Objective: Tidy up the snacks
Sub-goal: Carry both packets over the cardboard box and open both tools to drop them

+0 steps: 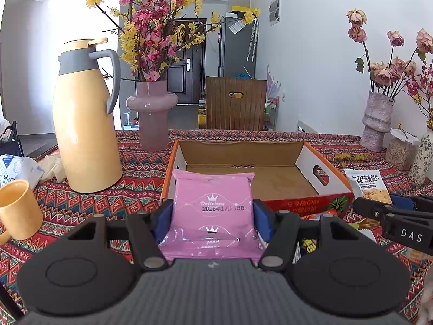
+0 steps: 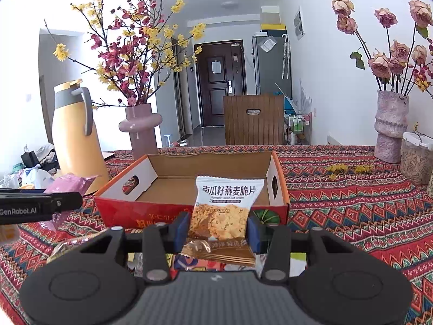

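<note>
My left gripper (image 1: 213,216) clamps a glossy pink pouch (image 1: 212,211); my right gripper (image 2: 217,230) pinches a white crisp packet (image 2: 224,208). Both are held before the open cardboard box (image 2: 211,168); loose wrappers (image 2: 219,254) lie beneath, a smooth yellow jug (image 1: 84,119) stands left.

Box (image 1: 311,187) on table (image 1: 135,168); jug (image 1: 84,124), vase (image 1: 151,113) left of it.

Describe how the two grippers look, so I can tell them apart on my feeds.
Both are matte black, with round hinge discs, silver pivot pins, a ribbed grey body and blue finger pads. The left gripper shows white "GenRobot.AI" lettering on its side in the right wrist view. The right gripper shows "DAS" on its side in the left wrist view. No cables or sleeves visible.
</note>
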Demonstrator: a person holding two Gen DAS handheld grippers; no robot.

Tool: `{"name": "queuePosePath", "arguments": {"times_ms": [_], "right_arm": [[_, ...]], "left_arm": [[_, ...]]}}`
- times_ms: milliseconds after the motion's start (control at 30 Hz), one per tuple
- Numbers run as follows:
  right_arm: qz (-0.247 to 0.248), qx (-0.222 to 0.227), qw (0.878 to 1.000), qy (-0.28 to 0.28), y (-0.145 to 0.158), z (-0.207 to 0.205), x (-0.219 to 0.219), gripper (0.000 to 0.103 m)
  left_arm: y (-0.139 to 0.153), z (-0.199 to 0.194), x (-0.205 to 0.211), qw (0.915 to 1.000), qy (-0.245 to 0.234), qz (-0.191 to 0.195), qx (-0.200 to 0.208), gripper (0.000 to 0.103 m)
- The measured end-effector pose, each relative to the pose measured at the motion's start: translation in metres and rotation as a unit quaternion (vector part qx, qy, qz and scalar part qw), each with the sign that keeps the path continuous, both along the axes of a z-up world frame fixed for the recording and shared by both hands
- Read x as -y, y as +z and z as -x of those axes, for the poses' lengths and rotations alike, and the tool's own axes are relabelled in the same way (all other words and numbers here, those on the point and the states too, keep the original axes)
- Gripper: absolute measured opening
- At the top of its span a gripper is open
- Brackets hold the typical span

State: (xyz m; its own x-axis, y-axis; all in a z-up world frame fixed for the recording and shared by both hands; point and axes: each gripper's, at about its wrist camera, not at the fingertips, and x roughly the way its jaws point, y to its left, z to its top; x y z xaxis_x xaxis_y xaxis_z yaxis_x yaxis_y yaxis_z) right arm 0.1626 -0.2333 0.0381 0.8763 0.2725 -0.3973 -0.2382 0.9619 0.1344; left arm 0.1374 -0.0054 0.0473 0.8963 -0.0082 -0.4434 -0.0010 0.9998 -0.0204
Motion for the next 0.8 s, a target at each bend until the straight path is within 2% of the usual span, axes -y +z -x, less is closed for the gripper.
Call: {"name": "queuePosePath", "arguments": {"times_ms": [433, 800], "right_arm": [[0.014, -0.002, 1.0, -0.001, 0.017, -0.089, -0.007, 0.043], [0.03, -0.049, 0.998, 0.003, -0.004, -0.153, -0.026, 0.043]], "left_arm": [[0.015, -0.078, 0.007, 0.9998, 0.018, 0.007, 0.005, 0.062], [-0.011, -0.133, 0.002, 0.9987, 0.042, 0.019, -0.023, 0.062]]}}
